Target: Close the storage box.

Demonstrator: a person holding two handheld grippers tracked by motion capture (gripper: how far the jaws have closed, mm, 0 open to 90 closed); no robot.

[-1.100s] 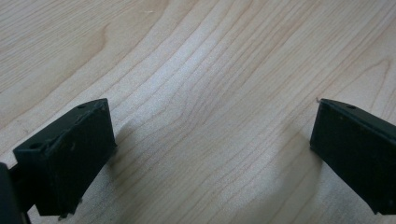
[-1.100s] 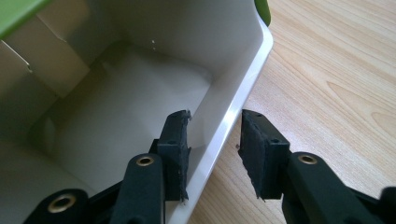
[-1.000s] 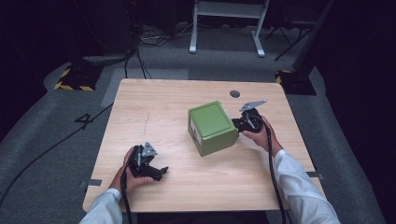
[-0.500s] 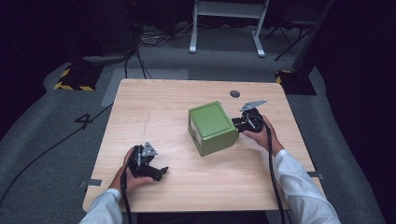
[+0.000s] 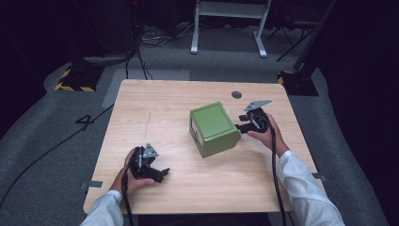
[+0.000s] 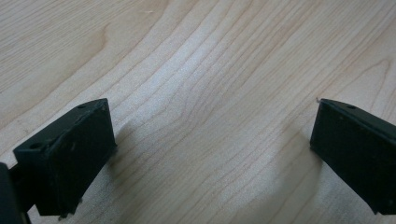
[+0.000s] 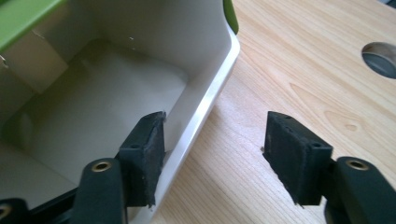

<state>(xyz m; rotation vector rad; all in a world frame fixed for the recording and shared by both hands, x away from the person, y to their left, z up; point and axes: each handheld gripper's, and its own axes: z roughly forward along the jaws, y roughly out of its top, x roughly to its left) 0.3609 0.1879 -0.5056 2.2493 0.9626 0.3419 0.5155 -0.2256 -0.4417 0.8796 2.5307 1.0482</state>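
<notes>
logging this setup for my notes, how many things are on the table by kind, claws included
Green box with a white inside: 1
Black handheld claws: 2, left and right
Round grey hole in the light wooden table: 1
Total: 4

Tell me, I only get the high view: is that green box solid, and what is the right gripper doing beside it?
Observer: Not solid. The right gripper view shows the green box open on that side, pale and hollow inside.
Operator: Anything in it?
Observer: Nothing in the part shown.
Operator: And the gripper?
Observer: The right gripper is open, one jaw inside the hollow, the other outside over the table, the box's wall between them.
</notes>
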